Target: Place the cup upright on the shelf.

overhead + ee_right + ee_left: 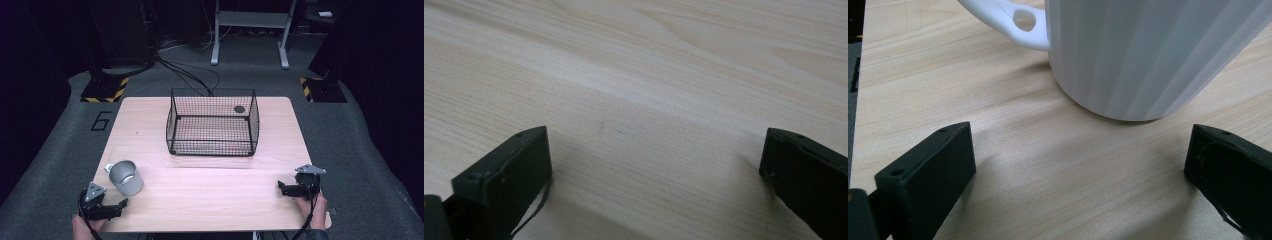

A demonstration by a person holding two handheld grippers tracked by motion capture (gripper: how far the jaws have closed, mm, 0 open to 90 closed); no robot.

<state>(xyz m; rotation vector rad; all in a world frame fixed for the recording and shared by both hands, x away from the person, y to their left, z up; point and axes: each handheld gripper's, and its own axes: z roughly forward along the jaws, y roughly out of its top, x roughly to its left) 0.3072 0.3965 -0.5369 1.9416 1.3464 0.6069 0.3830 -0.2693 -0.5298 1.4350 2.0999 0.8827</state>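
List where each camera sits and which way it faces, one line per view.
High view: above the person's side, looking forward and down on the table, wire basket and mug; both hands and grippers show, left gripper, right gripper.
Left gripper view: low over the wood, facing the mug; open jaws.
Right gripper view: low, facing bare tabletop; open jaws.
Shared: high and left gripper views show the mug.

The ribbed white cup with a pierced handle (pixel 1128 55) looks pale grey from the high view, its sides marked by faint vertical flutes. The light wooden table (pixel 210 195) is blond with streaky grain — warmer, pinkish from above. The black wire-mesh basket (pixel 212 122) shows a fine square grid. Both black two-jaw grippers — left (pixel 112 207), right (pixel 289 189) — carry grey plates.
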